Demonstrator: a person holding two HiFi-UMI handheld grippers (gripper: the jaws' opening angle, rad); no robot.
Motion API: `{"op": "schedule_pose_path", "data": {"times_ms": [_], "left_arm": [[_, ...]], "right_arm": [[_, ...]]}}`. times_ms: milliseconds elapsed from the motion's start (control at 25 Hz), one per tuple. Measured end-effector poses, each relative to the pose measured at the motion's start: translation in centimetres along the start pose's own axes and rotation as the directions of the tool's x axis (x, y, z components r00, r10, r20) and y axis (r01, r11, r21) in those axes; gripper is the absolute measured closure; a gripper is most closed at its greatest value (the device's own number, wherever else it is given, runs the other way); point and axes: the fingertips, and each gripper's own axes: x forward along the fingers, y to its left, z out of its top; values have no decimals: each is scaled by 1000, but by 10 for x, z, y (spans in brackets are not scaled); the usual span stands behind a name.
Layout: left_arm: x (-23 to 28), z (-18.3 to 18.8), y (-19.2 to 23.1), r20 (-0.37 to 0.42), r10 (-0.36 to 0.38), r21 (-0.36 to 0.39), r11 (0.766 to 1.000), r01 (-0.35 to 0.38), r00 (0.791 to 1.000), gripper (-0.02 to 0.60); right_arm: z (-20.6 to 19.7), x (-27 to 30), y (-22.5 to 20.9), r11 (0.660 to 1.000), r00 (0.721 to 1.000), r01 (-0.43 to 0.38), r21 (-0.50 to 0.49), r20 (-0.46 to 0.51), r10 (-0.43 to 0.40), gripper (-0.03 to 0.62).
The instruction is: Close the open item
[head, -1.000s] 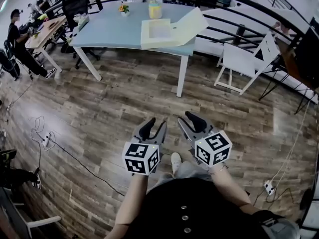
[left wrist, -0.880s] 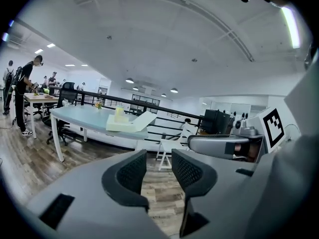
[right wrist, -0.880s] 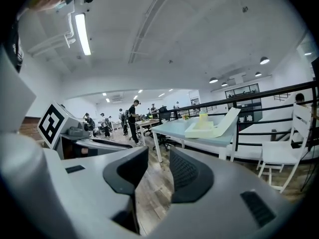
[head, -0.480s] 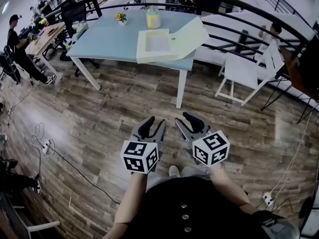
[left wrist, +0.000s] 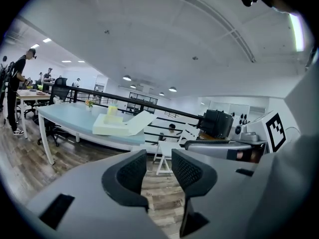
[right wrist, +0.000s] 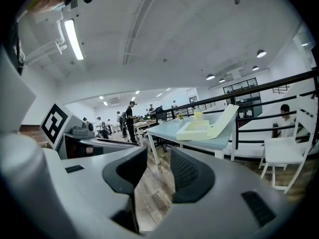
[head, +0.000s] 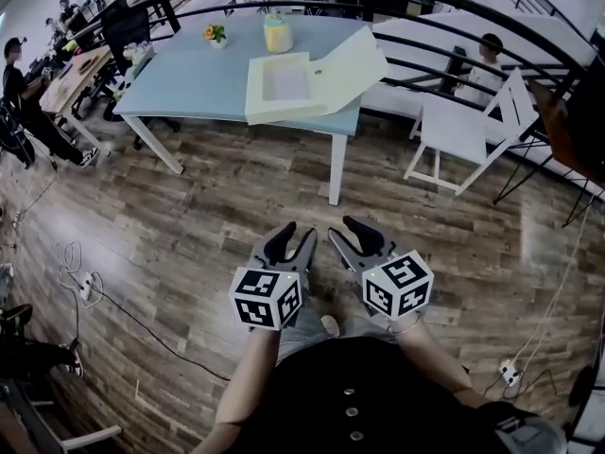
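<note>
Forearms (head: 251, 375) held out side by side over wood floor, left tongs (head: 294, 235) parted and empty, right tongs (head: 346, 231) empty, jaws just been opening, open white box (head: 280, 85) well ahead on blue worktop (head: 184, 76)

It's an open-plan office: a wood-plank floor (head: 189, 225), a pale blue table (head: 189, 83) by a black railing (head: 444, 43), a wooden desk (head: 76, 69) at far left where a person (head: 21, 102) stands, a black swivel chair (head: 123, 22), recessed ceiling lights (left wrist: 127, 77), and a power strip (head: 87, 287) trailing cable.
</note>
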Motion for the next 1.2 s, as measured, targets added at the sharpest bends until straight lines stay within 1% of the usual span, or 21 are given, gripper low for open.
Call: {"op": "schedule_pose_path", "data": {"times_ms": [400, 600, 880, 1080, 1200], "left_arm": [[60, 24, 44, -22, -38, -9, 999, 37, 999, 428], [98, 51, 86, -25, -52, 1, 999, 52, 998, 427], [149, 97, 134, -24, -105, 25, 994, 105, 994, 428], [184, 126, 170, -29, -146, 54, 988, 147, 989, 428], [197, 141, 192, -26, -159, 68, 985, 161, 987, 427]], "right_arm": [[13, 55, -49, 999, 999, 51, 19, -18, -51, 451], [33, 104, -72, 997, 997, 70, 18, -14, -69, 447], [72, 166, -109, 991, 991, 128, 30, 22, -129, 444], [94, 217, -125, 988, 987, 148, 40, 49, -150, 444], [103, 243, -131, 986, 985, 164, 44, 56, -166, 444]]}}
